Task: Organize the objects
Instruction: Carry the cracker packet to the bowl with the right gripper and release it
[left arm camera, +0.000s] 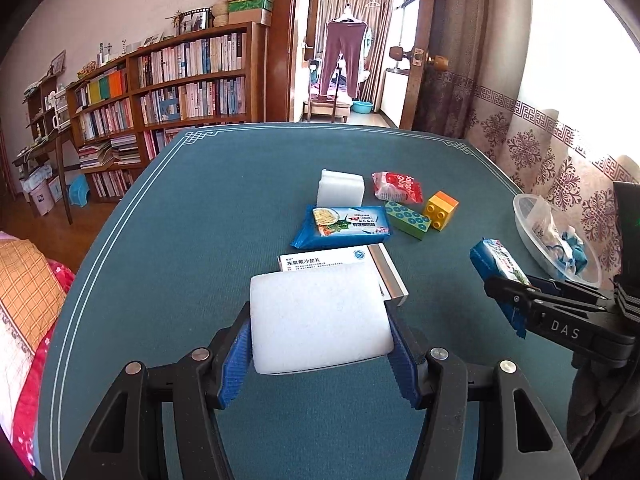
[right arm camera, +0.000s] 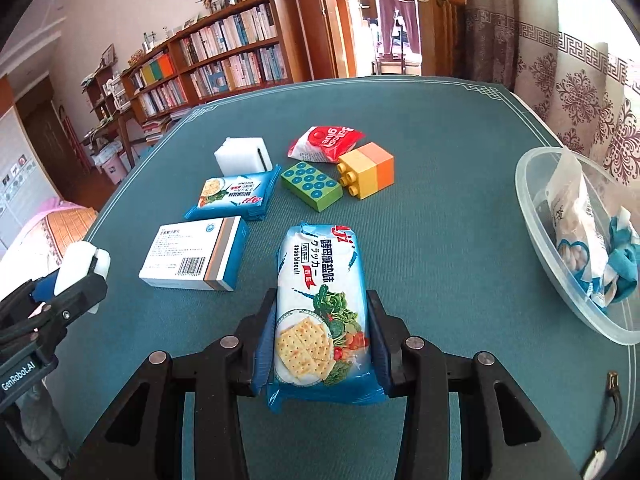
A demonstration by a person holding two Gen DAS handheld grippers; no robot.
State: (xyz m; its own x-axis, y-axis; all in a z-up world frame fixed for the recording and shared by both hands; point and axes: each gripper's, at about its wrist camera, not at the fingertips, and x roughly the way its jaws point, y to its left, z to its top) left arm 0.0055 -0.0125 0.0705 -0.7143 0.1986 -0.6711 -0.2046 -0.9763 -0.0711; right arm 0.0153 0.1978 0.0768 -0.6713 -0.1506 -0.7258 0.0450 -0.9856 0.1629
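Note:
My left gripper (left arm camera: 320, 336) is shut on a white sponge block (left arm camera: 320, 316) and holds it above the green table mat (left arm camera: 180, 260); it also shows in the right wrist view (right arm camera: 80, 268). My right gripper (right arm camera: 320, 328) is shut on a blue soda biscuit pack (right arm camera: 320, 308), also seen in the left wrist view (left arm camera: 500, 280). On the mat lie a second white sponge (right arm camera: 244, 154), another blue biscuit pack (right arm camera: 236, 196), a white medicine box (right arm camera: 192, 254), a red packet (right arm camera: 328, 142), a green brick (right arm camera: 312, 184) and a yellow-orange brick (right arm camera: 368, 174).
A clear plastic bowl (right arm camera: 536, 216) with white and blue packets stands at the mat's right edge. A patterned curtain hangs behind it. Bookshelves (left arm camera: 168, 92) stand beyond the table's far left. A bed with a red quilt (left arm camera: 28, 320) is at the left.

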